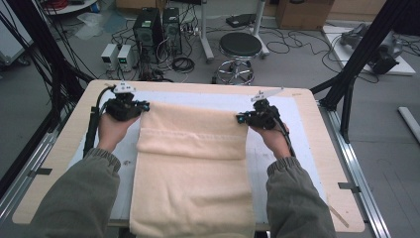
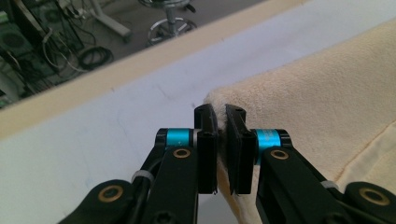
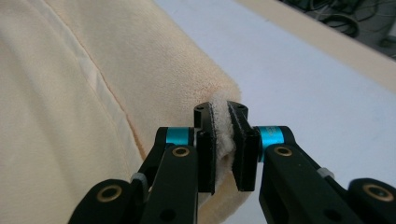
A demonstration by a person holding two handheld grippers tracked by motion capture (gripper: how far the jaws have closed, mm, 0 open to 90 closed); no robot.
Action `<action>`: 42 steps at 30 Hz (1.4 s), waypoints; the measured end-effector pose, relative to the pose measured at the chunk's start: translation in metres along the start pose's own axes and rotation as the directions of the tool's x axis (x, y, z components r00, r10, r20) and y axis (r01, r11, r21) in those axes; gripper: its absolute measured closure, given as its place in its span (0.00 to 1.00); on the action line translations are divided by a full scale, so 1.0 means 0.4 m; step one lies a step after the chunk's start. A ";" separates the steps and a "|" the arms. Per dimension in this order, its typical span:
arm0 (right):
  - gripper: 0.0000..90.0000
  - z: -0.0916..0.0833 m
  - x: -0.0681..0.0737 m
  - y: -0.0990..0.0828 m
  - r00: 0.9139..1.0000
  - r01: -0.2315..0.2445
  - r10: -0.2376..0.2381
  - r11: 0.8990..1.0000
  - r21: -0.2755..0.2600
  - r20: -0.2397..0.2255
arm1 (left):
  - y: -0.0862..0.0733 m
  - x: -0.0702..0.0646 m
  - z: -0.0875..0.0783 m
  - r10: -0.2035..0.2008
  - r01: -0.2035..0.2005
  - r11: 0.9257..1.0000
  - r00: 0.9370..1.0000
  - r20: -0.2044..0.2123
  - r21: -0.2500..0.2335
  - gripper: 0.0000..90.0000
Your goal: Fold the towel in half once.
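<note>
- Left gripper (image 1: 144, 106), at upper left of the high view, clamped on the far left corner of the cream towel (image 1: 193, 168); in the left gripper view (image 2: 221, 135) cloth pinched between the two black jaws, nearly together.
- Right gripper (image 1: 239, 118), at centre right of the high view, clamped likewise on the far right corner of the towel; in the right gripper view (image 3: 222, 135) a tuft of pile squeezed between the jaws.
- Towel spread down the middle of the high view, far edge lifted between the two grippers and doubled over toward the near side, folded hem lying across the frame's centre, near end hanging over the bottom edge of the table (image 1: 54, 163).
- Table pale wood at the rim, with a white mat (image 1: 297, 114) covering most of the top and lying under the towel; small marks on the mat beside the towel, too faint to read.
- Olive sleeves (image 1: 81, 193) entering from the bottom corners of the high view, one hand behind each gripper.
- Grey floor beyond the table at the top of the frame: a black round stool (image 1: 239, 47) on a chrome base at top centre, two dark computer towers (image 1: 157, 27) left of it, two small light boxes (image 1: 118, 54) further left, loose cables all round.
- Cardboard box (image 1: 303, 12) at top right; black frame struts (image 1: 364, 54) slanting down the right side.
- No container on the table, and no legible writing or brand anywhere.
</note>
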State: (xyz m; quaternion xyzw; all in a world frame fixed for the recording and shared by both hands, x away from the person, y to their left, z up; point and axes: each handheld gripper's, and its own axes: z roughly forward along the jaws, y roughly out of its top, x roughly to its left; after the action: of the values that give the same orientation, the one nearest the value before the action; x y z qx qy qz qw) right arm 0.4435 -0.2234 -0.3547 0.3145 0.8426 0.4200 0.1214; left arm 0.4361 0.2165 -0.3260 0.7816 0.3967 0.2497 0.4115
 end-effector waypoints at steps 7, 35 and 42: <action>0.69 0.006 -0.051 0.020 0.997 -0.060 0.058 0.998 0.024 0.057 | 0.001 -0.008 0.039 0.020 -0.019 0.999 1.000 -0.018 0.047 0.73; 0.61 0.082 0.043 -0.175 1.000 0.006 -0.002 0.991 0.133 -0.027 | -0.245 -0.059 0.081 -0.023 -0.002 0.987 0.988 0.152 0.161 0.62; 0.78 0.091 0.059 -0.171 0.999 0.038 -0.035 0.988 0.152 -0.023 | -0.254 -0.079 0.082 0.023 -0.045 0.985 0.991 0.133 0.167 0.80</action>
State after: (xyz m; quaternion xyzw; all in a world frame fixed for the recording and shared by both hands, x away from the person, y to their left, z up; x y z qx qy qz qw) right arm 0.4132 -0.2163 -0.4294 0.3030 0.8790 0.3555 0.0960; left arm 0.3998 0.2109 -0.4309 0.8351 0.3752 0.1706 0.3644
